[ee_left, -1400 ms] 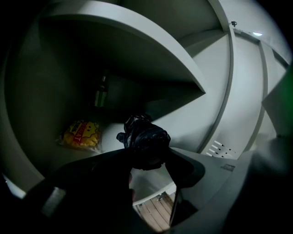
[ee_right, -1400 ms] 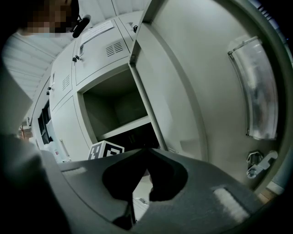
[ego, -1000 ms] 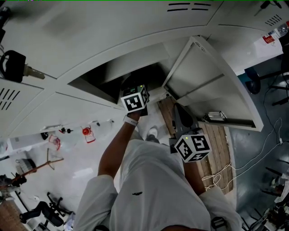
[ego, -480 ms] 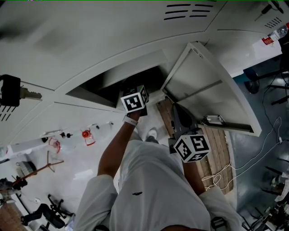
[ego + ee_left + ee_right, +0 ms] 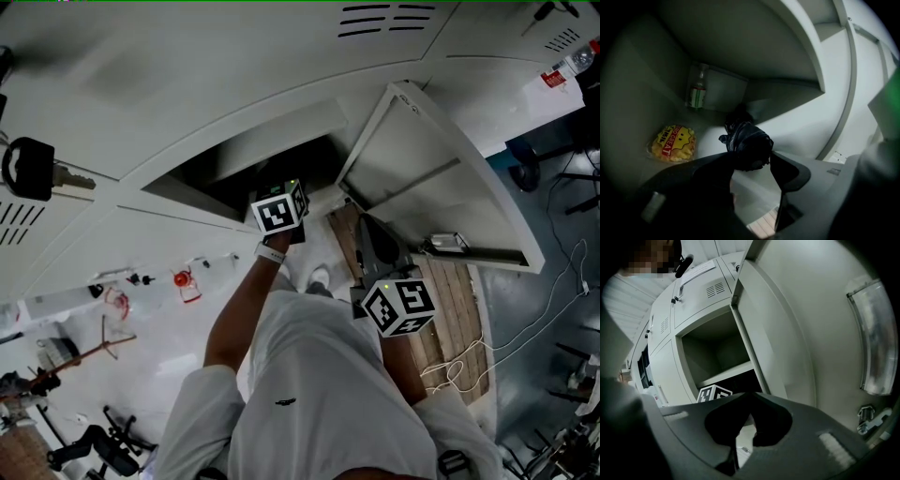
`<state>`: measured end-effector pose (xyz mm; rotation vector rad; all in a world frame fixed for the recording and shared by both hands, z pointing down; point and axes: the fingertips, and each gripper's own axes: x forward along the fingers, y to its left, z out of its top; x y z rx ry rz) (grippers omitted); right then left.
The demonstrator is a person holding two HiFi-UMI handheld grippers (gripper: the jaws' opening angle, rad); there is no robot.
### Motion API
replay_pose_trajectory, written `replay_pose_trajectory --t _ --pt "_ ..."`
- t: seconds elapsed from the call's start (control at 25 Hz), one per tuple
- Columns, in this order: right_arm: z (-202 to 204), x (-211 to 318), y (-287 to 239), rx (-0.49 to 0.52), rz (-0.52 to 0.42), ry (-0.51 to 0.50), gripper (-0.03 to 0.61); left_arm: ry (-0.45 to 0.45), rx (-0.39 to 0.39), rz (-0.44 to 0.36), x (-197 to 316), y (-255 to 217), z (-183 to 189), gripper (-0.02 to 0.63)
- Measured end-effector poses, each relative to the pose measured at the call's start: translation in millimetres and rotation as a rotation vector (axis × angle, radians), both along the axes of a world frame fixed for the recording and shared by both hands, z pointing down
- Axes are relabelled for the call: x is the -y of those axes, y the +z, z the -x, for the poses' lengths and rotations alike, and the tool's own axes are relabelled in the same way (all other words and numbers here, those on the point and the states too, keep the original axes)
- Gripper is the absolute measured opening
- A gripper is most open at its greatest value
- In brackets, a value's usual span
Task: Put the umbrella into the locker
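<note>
The dark folded umbrella (image 5: 746, 140) lies inside the open locker (image 5: 239, 173), pointing toward its back wall. Its near end sits between the jaws of my left gripper (image 5: 751, 157). Those jaws are opening and still touch the fabric on both sides. In the head view only this gripper's marker cube (image 5: 279, 208) shows, at the locker's mouth. My right gripper (image 5: 750, 397) is shut on nothing and hangs lower, just outside by the open door (image 5: 431, 178). Its marker cube (image 5: 401, 307) is near the person's waist.
A yellow snack bag (image 5: 672, 143) and a bottle (image 5: 697, 91) sit at the back left of the locker. A key with a black fob (image 5: 33, 169) sticks out of a neighbouring door. Wooden boards (image 5: 455, 309) and loose cables (image 5: 525, 328) lie under the open door.
The head view shifts slightly. Both grippers stay where they were, the left one at the locker's mouth.
</note>
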<state>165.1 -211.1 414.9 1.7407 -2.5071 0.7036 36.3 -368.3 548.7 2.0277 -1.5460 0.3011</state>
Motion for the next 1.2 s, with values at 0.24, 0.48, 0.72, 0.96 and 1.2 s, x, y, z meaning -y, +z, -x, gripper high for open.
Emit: replay_pose_trajectory --t 0.24,0.48,0.72,0.96,1.2 --pt "5.1 -10.7 -0.3 0.004 -0.006 0.001 -0.006 0.003 -0.008 -0.035 -14.3 -11.9 1.9 0.252" --pt "12.0 -21.3 -4.4 -0.016 -0.033 -0.02 -0.006 0.004 -0.025 -0.043 -33.4 -19.5 4.9 0.207" --pt "6.9 -29.2 -6.9 -0.041 -0.052 -0.013 -0.006 -0.055 -0.024 -0.104 -58.5 -44.5 19.2 0.128" --pt "0.2 -36.6 -8.7 -0.094 -0.075 -0.004 -0.006 -0.054 -0.07 -0.137 -92.7 -68.1 22.2 0.015" --pt "-3.1 -40.0 -11.3 -0.161 -0.105 -0.009 -0.006 -0.029 -0.119 -0.21 -128.5 -99.9 20.4 0.018"
